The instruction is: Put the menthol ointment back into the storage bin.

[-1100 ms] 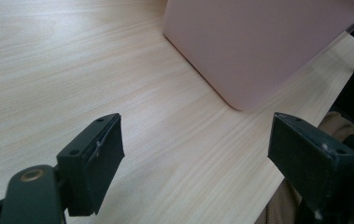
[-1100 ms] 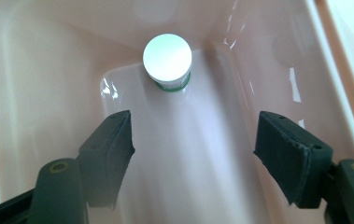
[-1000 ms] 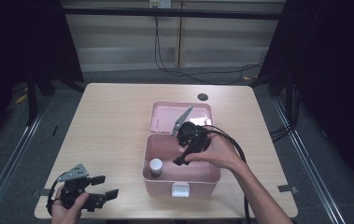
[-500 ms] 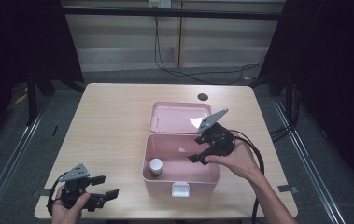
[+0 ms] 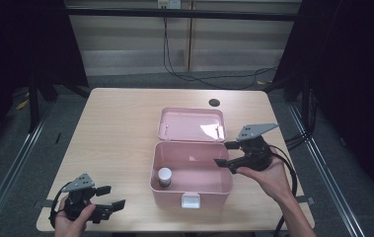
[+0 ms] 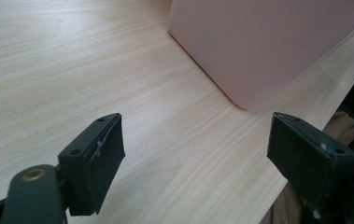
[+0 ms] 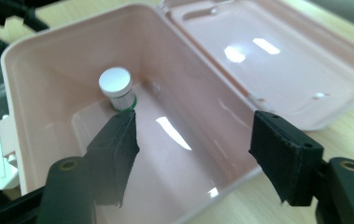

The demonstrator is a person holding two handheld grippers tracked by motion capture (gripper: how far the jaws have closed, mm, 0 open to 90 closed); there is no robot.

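Hovering right gripper (image 5: 222, 153), fingers closing empty, beside pink box (image 5: 191, 189).

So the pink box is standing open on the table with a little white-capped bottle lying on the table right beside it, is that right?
Not quite. The pink box is indeed open on the table, but the white-capped bottle stands inside the box, near its left wall, not beside it. The high view shows this, and the right gripper view confirms it.
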